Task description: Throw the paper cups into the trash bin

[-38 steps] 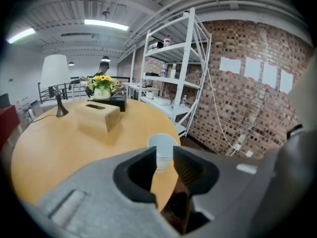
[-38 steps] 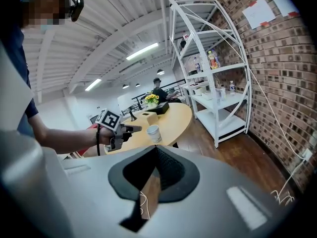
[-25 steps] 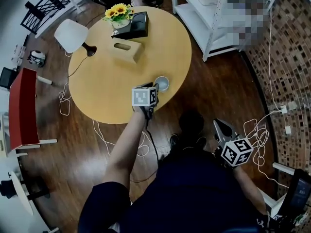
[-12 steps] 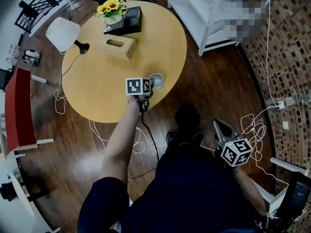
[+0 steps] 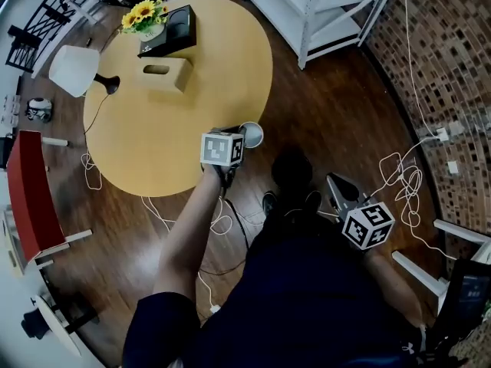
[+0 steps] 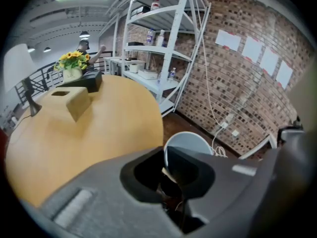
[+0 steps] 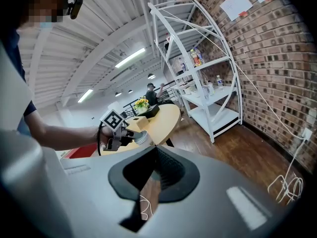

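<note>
Right gripper [image 5: 336, 184]: held low beside the person's body, above the dark wood floor [image 5: 337, 113]. Its jaws meet at the tips with only a thin slit behind them. Nothing is gripped.

Left gripper [image 6: 167, 157]: extended forward at arm's length to the near edge of the round yellow table [image 5: 153, 144]. Its jaws are closing, and the near wall of the paper cup [image 6: 190, 142] is pinched between the pads. The cup stands upright with its mouth open upward (the interior appears empty). In the head view the cup sits at or just past the table edge, with floor showing behind it.

Further back on the tabletop:
- A tan tissue box [image 5: 166, 73] sits near the middle.
- A black box [image 5: 170, 31] lies beyond it.
- A pot of yellow flowers [image 5: 143, 12] rests on the black box.

A white lamp shade [image 5: 70, 69] stands at the table's left edge. A white shelving unit [image 5: 307, 10] stands against the brick wall [image 5: 453, 52].
</note>
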### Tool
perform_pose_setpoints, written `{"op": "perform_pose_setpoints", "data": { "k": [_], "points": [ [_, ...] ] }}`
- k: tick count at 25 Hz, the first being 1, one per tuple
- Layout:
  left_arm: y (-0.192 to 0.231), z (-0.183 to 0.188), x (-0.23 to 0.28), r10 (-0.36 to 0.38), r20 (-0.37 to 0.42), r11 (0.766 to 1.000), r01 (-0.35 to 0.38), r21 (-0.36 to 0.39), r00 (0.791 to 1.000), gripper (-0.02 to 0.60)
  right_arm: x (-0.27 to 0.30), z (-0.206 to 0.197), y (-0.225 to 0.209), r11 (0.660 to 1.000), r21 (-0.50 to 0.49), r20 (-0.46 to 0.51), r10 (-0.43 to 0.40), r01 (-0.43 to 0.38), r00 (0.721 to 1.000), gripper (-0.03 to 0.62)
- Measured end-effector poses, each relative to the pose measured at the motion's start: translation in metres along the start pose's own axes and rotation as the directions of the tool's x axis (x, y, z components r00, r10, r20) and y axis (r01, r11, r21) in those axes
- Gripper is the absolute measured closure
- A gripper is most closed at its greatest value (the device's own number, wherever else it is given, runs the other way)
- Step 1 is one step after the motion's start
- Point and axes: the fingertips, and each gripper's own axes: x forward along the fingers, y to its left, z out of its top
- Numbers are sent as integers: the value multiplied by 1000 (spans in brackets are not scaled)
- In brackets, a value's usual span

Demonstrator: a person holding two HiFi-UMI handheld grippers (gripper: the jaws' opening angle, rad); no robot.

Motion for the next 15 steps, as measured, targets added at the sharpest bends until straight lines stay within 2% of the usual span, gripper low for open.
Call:
{"op": "perform_pose_setpoints", "data": {
  "k": [6, 11, 15],
  "points": [
    [-85, -10, 10, -83, 1, 994, 83, 64, 997, 551, 2, -23, -19, 996, 90, -14, -27, 28, 1000, 584],
    [-115, -75, 52, -82, -96, 981, 98, 166, 992, 551, 19, -78, -55, 985, 154, -77, -66, 77, 995, 585],
    [-121, -122, 110, -86, -154, 985, 107, 134, 984, 551, 47, -128, -104, 991, 112, -144, -52, 69, 988, 584]
  ]
}}
